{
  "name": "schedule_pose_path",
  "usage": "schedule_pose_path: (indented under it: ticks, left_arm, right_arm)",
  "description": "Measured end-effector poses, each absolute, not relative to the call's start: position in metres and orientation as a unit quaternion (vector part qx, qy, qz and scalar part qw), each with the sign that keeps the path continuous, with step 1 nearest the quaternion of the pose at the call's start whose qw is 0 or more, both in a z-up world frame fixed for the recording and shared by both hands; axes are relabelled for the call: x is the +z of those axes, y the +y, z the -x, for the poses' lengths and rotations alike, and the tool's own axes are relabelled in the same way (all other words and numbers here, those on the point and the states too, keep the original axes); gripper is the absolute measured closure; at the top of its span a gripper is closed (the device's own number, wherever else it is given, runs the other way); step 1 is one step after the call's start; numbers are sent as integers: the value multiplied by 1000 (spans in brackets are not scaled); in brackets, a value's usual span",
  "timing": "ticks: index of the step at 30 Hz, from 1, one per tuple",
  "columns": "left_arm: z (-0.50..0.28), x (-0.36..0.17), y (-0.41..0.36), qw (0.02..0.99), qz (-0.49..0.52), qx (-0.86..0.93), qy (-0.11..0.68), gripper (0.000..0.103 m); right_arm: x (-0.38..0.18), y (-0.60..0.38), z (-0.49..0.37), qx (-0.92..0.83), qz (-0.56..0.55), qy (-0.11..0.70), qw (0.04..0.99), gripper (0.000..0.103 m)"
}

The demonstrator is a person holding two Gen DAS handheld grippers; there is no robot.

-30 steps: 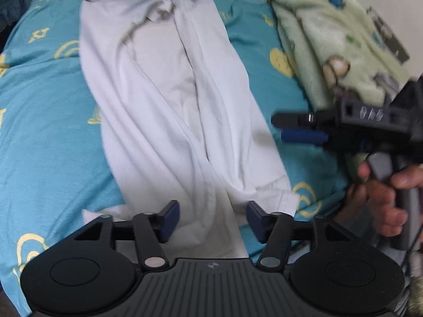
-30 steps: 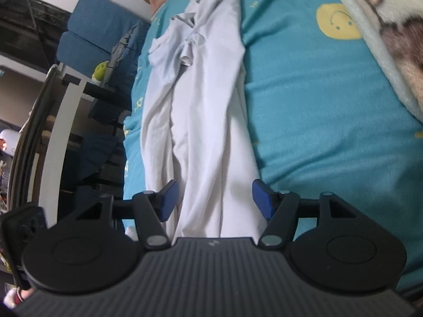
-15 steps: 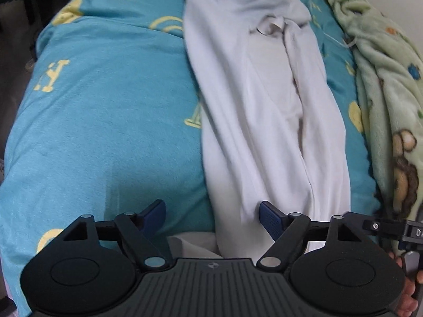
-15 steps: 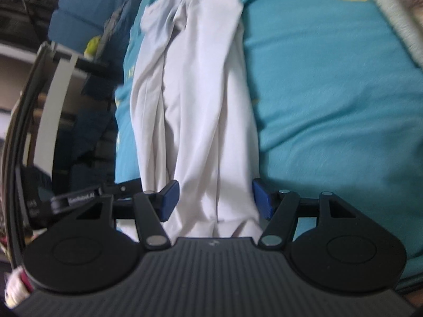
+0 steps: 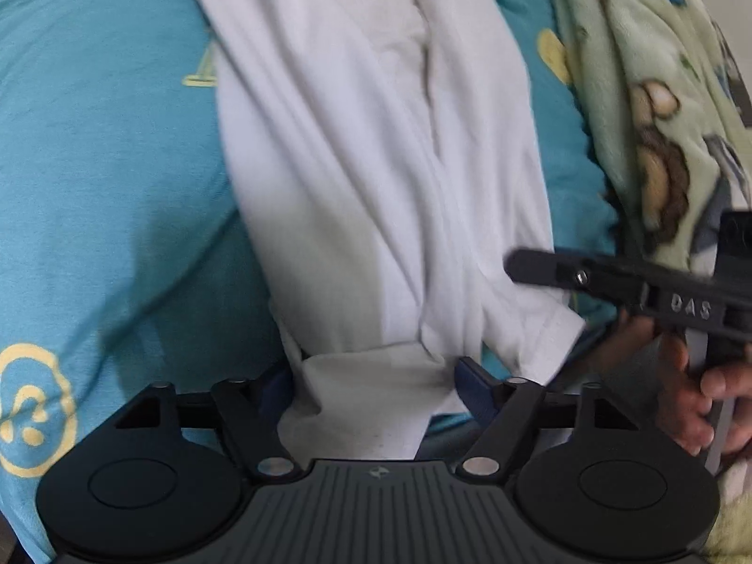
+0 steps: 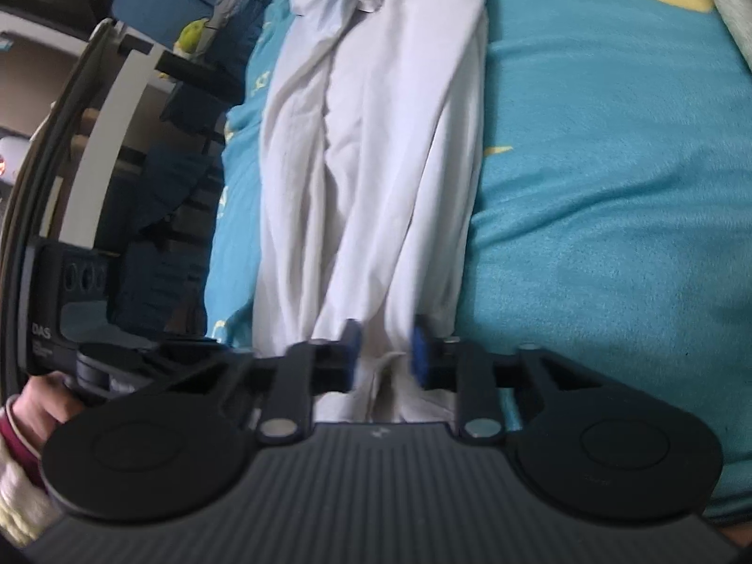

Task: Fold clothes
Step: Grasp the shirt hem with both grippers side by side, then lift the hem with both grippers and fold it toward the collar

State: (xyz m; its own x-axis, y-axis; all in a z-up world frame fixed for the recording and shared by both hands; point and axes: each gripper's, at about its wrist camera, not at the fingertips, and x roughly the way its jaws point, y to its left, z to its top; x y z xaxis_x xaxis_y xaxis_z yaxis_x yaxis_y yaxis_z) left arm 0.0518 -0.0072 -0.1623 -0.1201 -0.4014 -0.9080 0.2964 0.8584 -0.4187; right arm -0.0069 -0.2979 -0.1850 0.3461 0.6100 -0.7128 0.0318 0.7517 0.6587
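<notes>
Between the closing right hand-held gripper (image 6: 384, 352) pads, white garment (image 6: 376, 164) hem (bunched).

My left wrist camera sits just behind the left gripper (image 5: 376, 387) and looks steeply down along its fingers (image 5: 474, 387), very close to the near end of the white garment (image 5: 376, 164) on the bed (image 5: 103, 178). The green blanket (image 5: 658, 108) runs along its right edge.

My right wrist camera rides behind the right gripper (image 6: 383, 352) and looks less steeply along the garment (image 6: 376, 178), with the bed (image 6: 611, 235) filling the right and furniture beyond its left edge.

Both views share the garment and the bed cover. Each also catches the other tool: the right gripper (image 5: 611, 282) at the left view's right edge, the left gripper (image 6: 66, 301) at the right view's left edge.
</notes>
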Motion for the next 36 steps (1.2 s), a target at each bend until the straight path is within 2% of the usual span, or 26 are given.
schedule_pose_path:
  ticks: [2,3,4,8,15,22,26,32,36]
  left_arm:
    - [-50,-160,-8,665,27,-262,699,55]
    - [-50,-158,-7,669,26,-259,696,73]
    - [-50,-155,-5,674,26,-255,693,86]
    - [-44,-128,14,702,75,-268,655,90]
    - [-12,-47,54,768,160,-299,543,93]
    - [71,22,79,798,199,-315,474,93]
    - [130,32,98,800,209,-324,460,93]
    - [202,-1,111,790,220,-342,458,93]
    - [203,-6,119,797,235,-340,441,93]
  right_arm:
    - [-182,-300,8,190,-297,536,767,94]
    - [-181,-301,9,190,-298,534,768,95]
    - [-179,-303,9,192,-304,529,769,95]
    - [-162,-314,12,211,-327,500,774,96]
    - [-117,-331,30,243,-353,441,789,96]
    - [-74,-343,81,248,-338,422,804,96]
    - [-59,-349,123,243,-333,415,811,96]
    - [-58,-349,191,247,-321,410,817,96]
    - [-62,-349,194,243,-330,410,815,96]
